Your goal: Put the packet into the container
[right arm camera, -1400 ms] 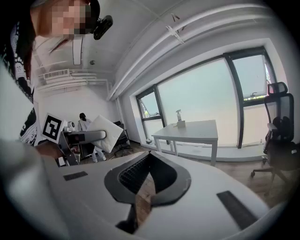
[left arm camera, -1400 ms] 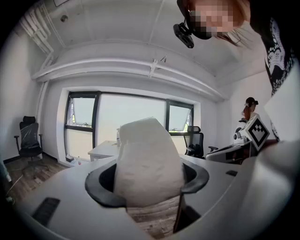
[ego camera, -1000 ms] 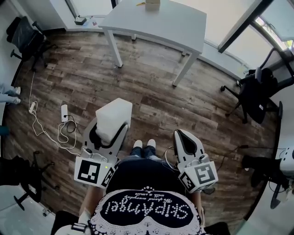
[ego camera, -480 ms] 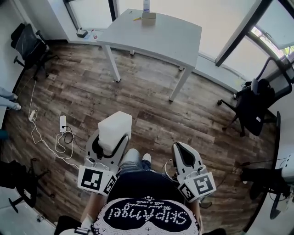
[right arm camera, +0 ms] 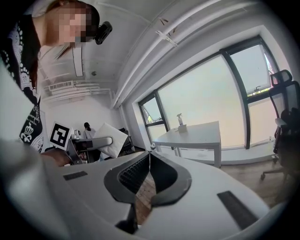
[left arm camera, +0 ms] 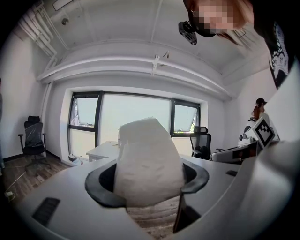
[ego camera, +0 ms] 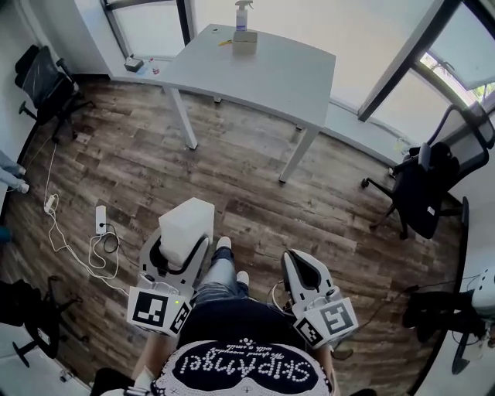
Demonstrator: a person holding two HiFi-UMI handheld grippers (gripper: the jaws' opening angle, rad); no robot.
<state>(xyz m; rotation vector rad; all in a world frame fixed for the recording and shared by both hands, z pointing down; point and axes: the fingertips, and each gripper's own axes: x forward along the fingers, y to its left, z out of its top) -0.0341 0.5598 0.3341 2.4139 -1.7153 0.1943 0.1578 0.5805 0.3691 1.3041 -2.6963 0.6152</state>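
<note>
A white, pillow-like packet (ego camera: 186, 230) stands up between the jaws of my left gripper (ego camera: 179, 246), which is shut on it at waist height above the wooden floor. The left gripper view is mostly filled by the packet (left arm camera: 147, 164), pinched between the dark pads (left arm camera: 101, 185). My right gripper (ego camera: 305, 271) is shut with nothing in it, its tips meeting (right arm camera: 149, 154). A small box-like container (ego camera: 244, 42) sits at the far edge of a white table (ego camera: 263, 73). The right gripper view also catches the packet (right arm camera: 110, 139) and the table (right arm camera: 197, 133).
A spray bottle (ego camera: 242, 14) stands beside the container. Office chairs stand at the left (ego camera: 42, 77) and right (ego camera: 425, 182). A power strip with cables (ego camera: 99, 224) lies on the floor to the left. My shoes (ego camera: 230, 263) show below. Windows line the far wall.
The table and container have come further into the head view as the person steps toward them. Both grippers keep their hold and pose.
</note>
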